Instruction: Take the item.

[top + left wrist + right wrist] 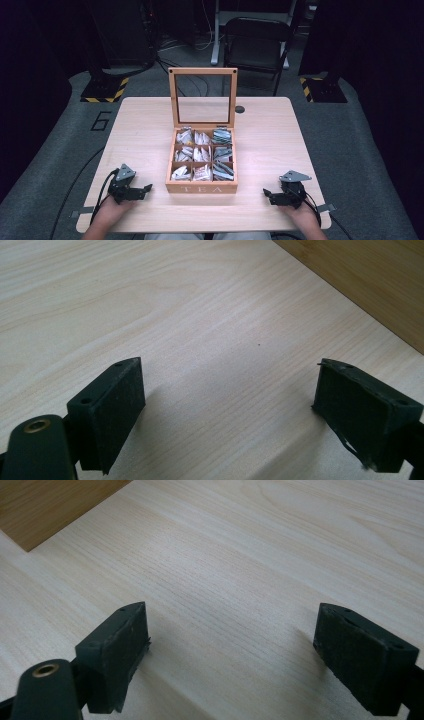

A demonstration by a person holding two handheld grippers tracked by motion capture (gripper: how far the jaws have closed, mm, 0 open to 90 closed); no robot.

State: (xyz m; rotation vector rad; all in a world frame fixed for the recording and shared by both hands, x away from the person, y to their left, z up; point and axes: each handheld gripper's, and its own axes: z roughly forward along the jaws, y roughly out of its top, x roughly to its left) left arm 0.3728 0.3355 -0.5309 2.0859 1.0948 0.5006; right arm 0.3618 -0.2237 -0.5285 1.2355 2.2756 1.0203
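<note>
Dark studio floor, cables and a folding chair (256, 42) framed the pale wooden table (140, 125) when I looked down from the high view. At the table's middle stood the wooden tea box (201, 187), its glass-paned lid (202, 96) raised upright at the far side and its nine compartments packed with tea bags (201, 154). I had the left gripper (142, 190) resting low on the table near the box's front left corner, pointing toward the box, and the right gripper (268, 194) mirrored it off the front right corner; both sat close to the box without touching it, each backed by a hand at the near edge, with cables trailing off toward the floor. From the left gripper view, the left gripper (227, 405) showed its two black jaws spread wide, with bare table (175, 305) grain between them, nothing held, and a slanted edge of the tea box (370, 285) crossing the upper right corner. From the right gripper view, the right gripper (230, 650) likewise had its jaws standing wide apart over bare table (250, 555), gripping nothing, while a wedge of the tea box (45, 505) filled the upper left corner, well ahead of the pads.
</note>
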